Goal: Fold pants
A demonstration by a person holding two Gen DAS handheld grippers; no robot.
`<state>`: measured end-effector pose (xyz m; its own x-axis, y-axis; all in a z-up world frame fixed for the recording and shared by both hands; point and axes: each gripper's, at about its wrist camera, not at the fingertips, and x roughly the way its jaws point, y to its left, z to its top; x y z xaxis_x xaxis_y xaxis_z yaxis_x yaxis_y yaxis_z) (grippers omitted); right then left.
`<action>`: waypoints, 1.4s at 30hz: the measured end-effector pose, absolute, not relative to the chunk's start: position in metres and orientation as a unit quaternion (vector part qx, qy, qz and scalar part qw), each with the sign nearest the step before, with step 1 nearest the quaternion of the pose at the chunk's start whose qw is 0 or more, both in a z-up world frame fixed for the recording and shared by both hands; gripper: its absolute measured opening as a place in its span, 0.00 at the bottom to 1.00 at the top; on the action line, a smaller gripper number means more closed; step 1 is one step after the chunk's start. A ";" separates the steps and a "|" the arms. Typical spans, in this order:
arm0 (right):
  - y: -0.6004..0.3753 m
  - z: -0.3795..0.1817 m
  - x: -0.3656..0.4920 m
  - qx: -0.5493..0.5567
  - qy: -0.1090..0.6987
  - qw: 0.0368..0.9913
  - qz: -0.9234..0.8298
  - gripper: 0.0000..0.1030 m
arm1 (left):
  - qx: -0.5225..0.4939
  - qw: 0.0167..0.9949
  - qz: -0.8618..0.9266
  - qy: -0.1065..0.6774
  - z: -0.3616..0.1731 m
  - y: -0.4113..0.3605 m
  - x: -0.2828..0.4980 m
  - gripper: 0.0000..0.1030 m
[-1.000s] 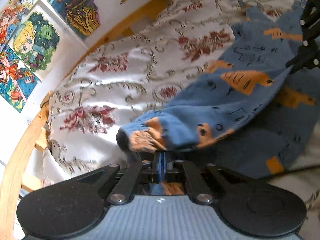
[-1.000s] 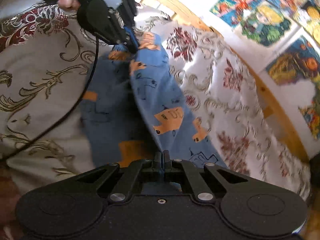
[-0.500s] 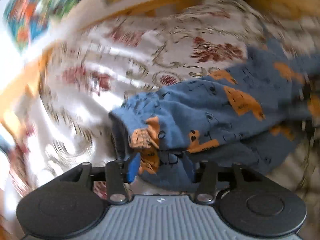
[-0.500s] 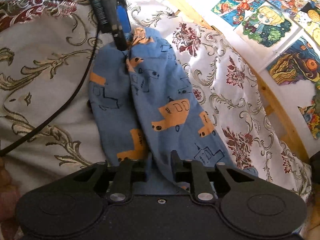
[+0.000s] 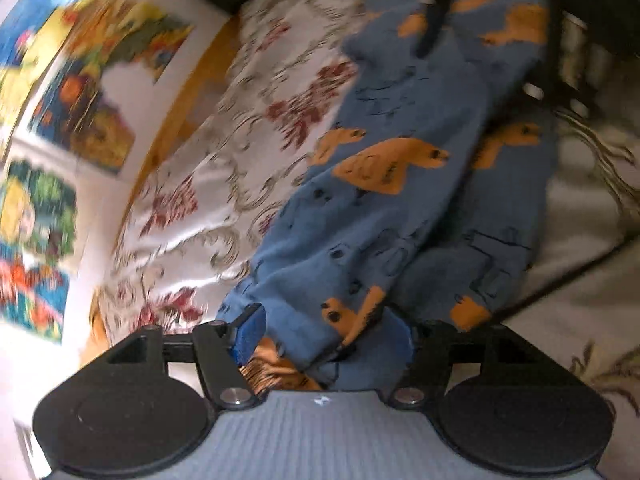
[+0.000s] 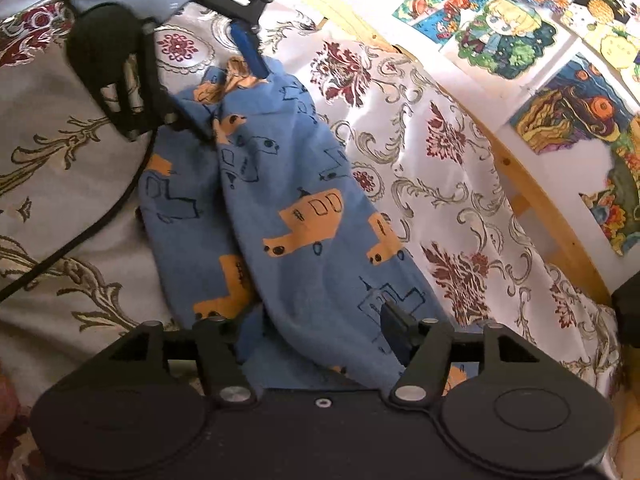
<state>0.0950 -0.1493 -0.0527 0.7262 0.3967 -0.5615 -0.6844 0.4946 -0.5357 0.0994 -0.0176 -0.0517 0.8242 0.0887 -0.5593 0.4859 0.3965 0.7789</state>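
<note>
Pants point(image 6: 304, 216), blue with orange trucks on them, lie folded the long way in the middle of the right wrist view, on a shiny bedspread point(image 6: 452, 184) with dark red flowers. Both legs sit side by side, one partly on top of the other. In the left wrist view the pants point(image 5: 392, 200) run from the bottom middle up to the top right. The left gripper point(image 5: 322, 340) has its two fingers wide apart, with the orange cuff end of the pants lying loose between them. The right gripper point(image 6: 316, 340) also has its fingers spread apart, and the blue cloth bunches between them at the bottom of the frame. At the top left of the right wrist view, the left gripper point(image 6: 224, 92) sits at the far end of the pants, and a black cable point(image 6: 100, 216) runs from it across the bedspread. Bright cartoon pictures point(image 6: 500, 20) hang on the white wall at the upper right, above a wooden bed rail point(image 6: 552, 216).
</note>
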 end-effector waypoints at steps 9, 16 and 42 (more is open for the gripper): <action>-0.155 -0.049 0.102 -0.368 0.190 0.854 0.314 0.39 | 0.586 0.750 -0.158 0.264 -0.075 -0.029 0.090 0.35; -0.155 -0.047 0.104 -0.351 0.191 0.859 0.319 0.10 | 0.581 0.746 -0.158 0.283 -0.068 -0.025 0.106 0.35; -0.156 -0.036 0.091 -0.350 0.198 0.848 0.346 0.03 | 0.651 0.711 -0.143 0.222 -0.063 -0.025 0.093 0.01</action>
<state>0.0906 -0.1559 -0.0357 0.6826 0.4472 -0.5780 -0.7247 0.5158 -0.4569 0.0926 -0.0252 -0.0627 0.8599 0.0857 -0.5033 0.4937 0.1110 0.8625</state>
